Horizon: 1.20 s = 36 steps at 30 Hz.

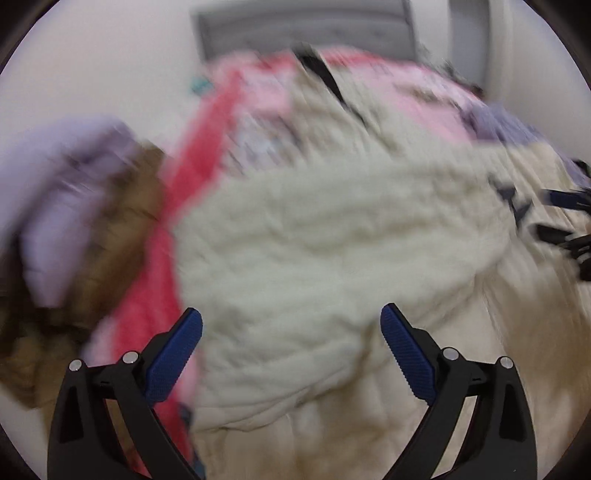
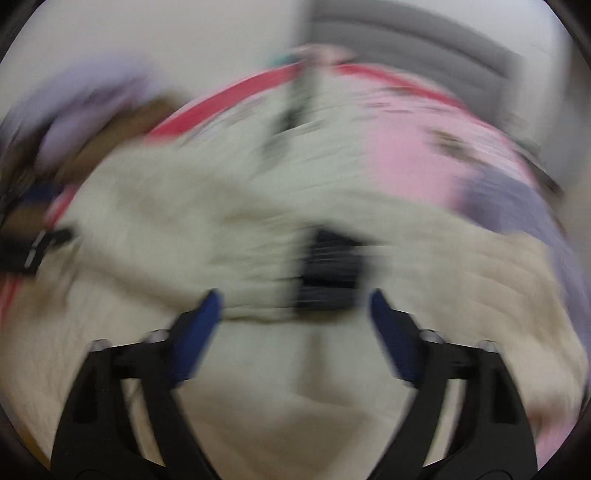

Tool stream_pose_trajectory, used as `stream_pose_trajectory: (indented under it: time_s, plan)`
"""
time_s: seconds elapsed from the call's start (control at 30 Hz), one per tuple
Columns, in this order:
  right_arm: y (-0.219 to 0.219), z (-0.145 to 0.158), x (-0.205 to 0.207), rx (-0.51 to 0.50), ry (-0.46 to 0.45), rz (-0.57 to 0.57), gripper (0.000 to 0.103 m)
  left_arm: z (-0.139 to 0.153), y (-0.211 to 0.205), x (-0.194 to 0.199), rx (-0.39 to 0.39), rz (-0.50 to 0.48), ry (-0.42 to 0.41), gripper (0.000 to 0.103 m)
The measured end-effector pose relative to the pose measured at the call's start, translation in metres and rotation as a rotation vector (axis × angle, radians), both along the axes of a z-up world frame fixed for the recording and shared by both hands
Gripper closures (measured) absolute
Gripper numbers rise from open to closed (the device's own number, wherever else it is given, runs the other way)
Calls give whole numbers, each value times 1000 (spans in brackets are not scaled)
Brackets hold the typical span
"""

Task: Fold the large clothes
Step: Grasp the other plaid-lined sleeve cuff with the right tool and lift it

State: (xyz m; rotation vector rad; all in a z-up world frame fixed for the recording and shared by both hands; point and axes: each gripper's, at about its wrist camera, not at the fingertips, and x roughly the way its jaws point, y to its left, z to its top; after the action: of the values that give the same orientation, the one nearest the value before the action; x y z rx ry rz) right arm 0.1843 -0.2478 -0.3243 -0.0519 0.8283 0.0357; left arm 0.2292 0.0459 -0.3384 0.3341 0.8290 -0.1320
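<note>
A large cream fleece garment (image 1: pixel 332 251) lies spread over a pink bed, with a smoother beige part toward me. My left gripper (image 1: pixel 291 325) is open and empty, its blue pads just above the garment's near edge. In the right wrist view the same cream garment (image 2: pixel 177 221) fills the middle, with a dark patch (image 2: pixel 328 269) on it. My right gripper (image 2: pixel 295 306) is open and empty, its pads either side of that patch's lower edge. Both views are motion-blurred. The right gripper also shows at the far right of the left wrist view (image 1: pixel 569 221).
A pink bedsheet with a red border (image 1: pixel 199 155) lies under the garment. A pile of lilac and brown clothes (image 1: pixel 74 206) sits at the left. Lilac cloth (image 2: pixel 517 206) lies at the right. A grey headboard (image 1: pixel 306 22) and white wall stand behind.
</note>
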Motion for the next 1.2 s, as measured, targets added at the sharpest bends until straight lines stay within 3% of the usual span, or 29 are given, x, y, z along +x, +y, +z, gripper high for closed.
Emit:
stream_pose_trajectory:
  time_s: [0.07, 0.2, 0.37, 0.53, 0.67, 0.8, 0.83, 0.87, 0.97, 1.03, 1.1, 1.2]
  plan:
    - [-48, 15, -18, 80, -42, -185, 8, 20, -25, -14, -16, 28, -121, 7]
    - [-166, 13, -65, 283, -57, -579, 8, 25, -103, -22, -95, -103, -175, 6]
    - [-282, -14, -121, 420, -101, -927, 8, -21, -196, -1, -52, -214, -47, 6]
    - [-373, -63, -159, 634, -129, -1179, 8, -52, -214, 13, -48, -193, 73, 6]
    - [-412, -99, -162, 827, -164, -1243, 8, -71, -205, 15, -12, -172, 128, 6]
    - [-423, -110, -146, 808, -128, -1283, 8, -72, -204, 13, -2, -190, 137, 6]
    - [-421, -109, -142, 798, -127, -1288, 14, -72, -204, 13, -1, -189, 141, 6]
    - [-419, -106, -136, 788, -144, -1276, 43, -73, -205, 13, 0, -185, 146, 6]
    - [-415, -96, -131, 771, -153, -1241, 62, -76, -206, 12, 13, -179, 149, 5]
    - [-412, -85, -128, 784, -191, -1216, 73, -77, -206, 13, 12, -174, 151, 5]
    - [-407, -68, -129, 768, -225, -1195, 76, -76, -206, 14, 4, -171, 156, 5]
    - [-384, -19, -133, 690, -323, -1107, 77, -74, -207, 17, 9, -171, 172, 5]
